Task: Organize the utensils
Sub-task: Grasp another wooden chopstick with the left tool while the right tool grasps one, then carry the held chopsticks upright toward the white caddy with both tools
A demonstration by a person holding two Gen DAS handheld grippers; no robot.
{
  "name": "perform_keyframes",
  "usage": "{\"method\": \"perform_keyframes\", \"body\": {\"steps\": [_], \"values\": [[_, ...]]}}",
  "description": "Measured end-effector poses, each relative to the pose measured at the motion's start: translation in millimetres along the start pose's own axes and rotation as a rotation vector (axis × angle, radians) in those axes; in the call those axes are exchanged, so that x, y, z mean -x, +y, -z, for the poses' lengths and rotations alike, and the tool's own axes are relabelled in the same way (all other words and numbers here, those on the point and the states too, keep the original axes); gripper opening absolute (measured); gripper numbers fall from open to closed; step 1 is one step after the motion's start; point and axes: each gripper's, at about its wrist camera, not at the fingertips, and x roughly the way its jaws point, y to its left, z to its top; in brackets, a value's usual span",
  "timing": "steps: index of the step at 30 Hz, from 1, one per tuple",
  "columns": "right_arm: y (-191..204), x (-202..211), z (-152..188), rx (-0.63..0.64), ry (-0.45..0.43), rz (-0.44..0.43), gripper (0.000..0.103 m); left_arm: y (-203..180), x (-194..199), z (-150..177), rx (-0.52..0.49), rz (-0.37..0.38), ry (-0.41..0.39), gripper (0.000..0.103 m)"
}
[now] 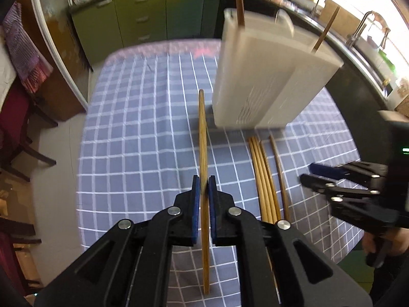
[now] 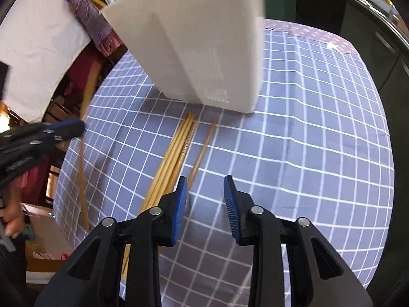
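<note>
My left gripper (image 1: 204, 188) is shut on a bamboo chopstick (image 1: 203, 133), held above the checked tablecloth and pointing toward the white utensil holder (image 1: 265, 76). Two chopsticks (image 1: 239, 0) stand in the holder. Several loose bamboo chopsticks (image 1: 263, 176) lie on the cloth in front of the holder; they also show in the right wrist view (image 2: 179, 148). My right gripper (image 2: 205, 194) is open and empty, just right of those loose chopsticks, and appears in the left wrist view (image 1: 310, 174). The left gripper (image 2: 76, 128) with its chopstick (image 2: 83, 186) shows at the left of the right wrist view.
The blue-and-white checked tablecloth (image 1: 143, 128) covers the table. Green cabinets (image 1: 143, 18) stand behind it, a dark counter with a sink tap (image 1: 368, 23) to the right, and chairs with draped cloth (image 1: 20, 51) to the left.
</note>
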Motion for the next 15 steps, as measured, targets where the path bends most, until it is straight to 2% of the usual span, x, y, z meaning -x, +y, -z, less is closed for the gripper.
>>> {"method": "perform_keyframes", "body": {"steps": [4, 8, 15], "values": [[11.8, -17.3, -8.4, -0.003, 0.04, 0.027, 0.019, 4.0, 24.4, -0.8, -0.015, 0.003, -0.082, 0.007], [18.6, -29.2, -13.8, -0.006, 0.066, 0.065, 0.014, 6.2, 39.4, 5.9, -0.023, 0.02, -0.119, 0.007], [26.8, -46.9, -20.5, -0.012, 0.1, 0.126, 0.014, 6.6, 51.0, 12.3, -0.045, 0.039, -0.158, 0.007]]}}
